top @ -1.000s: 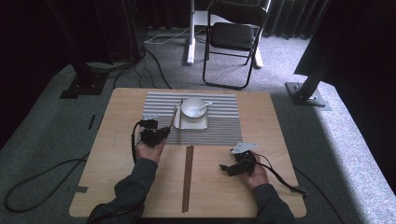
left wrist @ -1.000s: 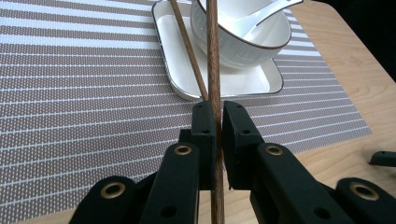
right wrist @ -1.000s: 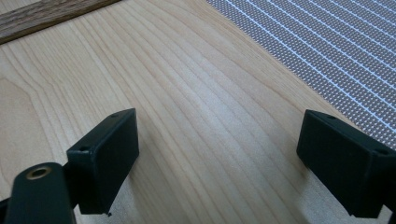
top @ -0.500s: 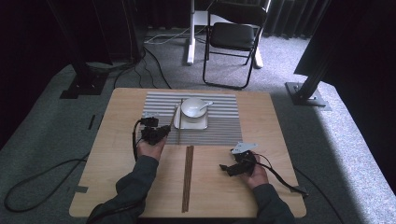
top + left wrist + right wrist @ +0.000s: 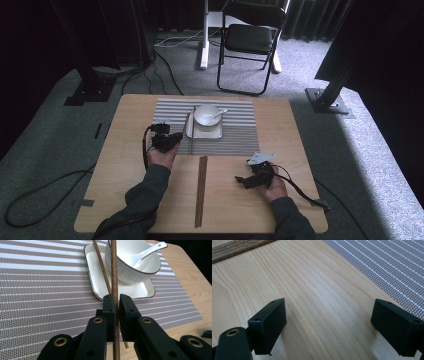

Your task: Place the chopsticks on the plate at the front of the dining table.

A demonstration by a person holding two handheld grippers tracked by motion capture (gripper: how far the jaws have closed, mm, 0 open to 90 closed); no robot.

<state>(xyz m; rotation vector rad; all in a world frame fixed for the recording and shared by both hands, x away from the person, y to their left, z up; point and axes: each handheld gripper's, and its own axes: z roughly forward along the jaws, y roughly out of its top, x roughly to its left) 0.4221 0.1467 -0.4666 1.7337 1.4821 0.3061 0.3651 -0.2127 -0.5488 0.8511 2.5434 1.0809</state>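
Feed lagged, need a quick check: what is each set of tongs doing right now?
Left tongs: shut on a chopstick.
Right tongs: open, holding nothing, over the bare table.

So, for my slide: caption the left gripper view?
Left gripper clamps one chopstick beside the bowl on its plate.

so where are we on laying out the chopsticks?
Done: bowl with spoon sits on the tray; one chopstick lies across the tray's edge. In hand: left gripper clamps the second chopstick. Left: set it down beside the first. Right gripper is open and idle.
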